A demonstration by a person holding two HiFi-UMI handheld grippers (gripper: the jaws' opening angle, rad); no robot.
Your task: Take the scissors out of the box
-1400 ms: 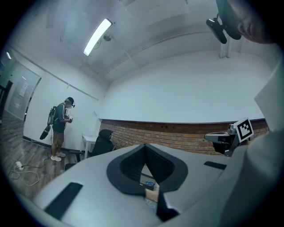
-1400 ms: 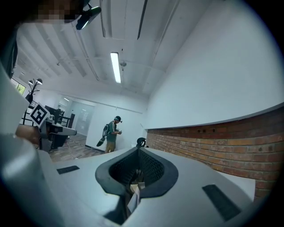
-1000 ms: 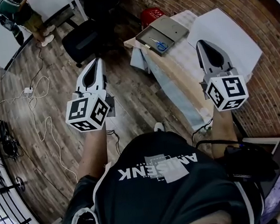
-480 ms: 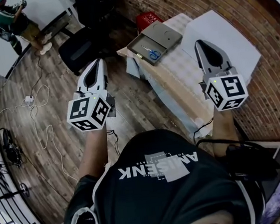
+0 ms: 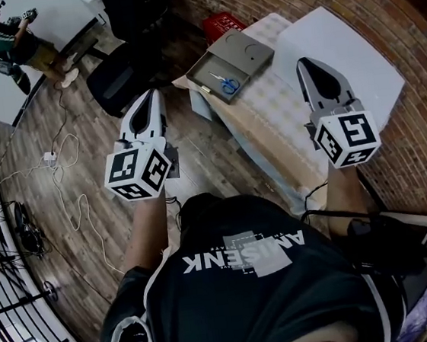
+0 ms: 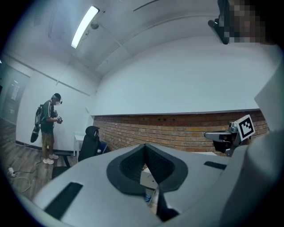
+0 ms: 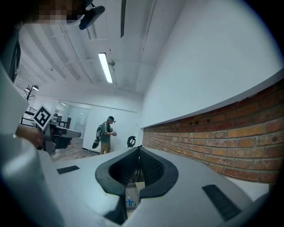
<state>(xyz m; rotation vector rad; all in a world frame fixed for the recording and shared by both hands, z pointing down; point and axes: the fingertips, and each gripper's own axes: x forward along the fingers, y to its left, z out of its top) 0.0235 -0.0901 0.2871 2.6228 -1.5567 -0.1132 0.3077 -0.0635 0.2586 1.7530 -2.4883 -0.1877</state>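
The left claw (image 5: 145, 105) over the floor and the right claw (image 5: 316, 78) over the table (image 5: 269, 118) were both pinched shut on nothing. Ahead, between them, the open box (image 5: 198, 79) sat at the table's far end with the scissors (image 5: 227, 85) inside. Beyond the left claw stood a black chair (image 5: 115, 82), and farther off a person (image 5: 11, 45).

In the right gripper view the jaws hide most of the box (image 7: 134, 191) — the scissors (image 7: 129, 202) show as a tiny blue smudge, probably the handles, blades too small to tell.
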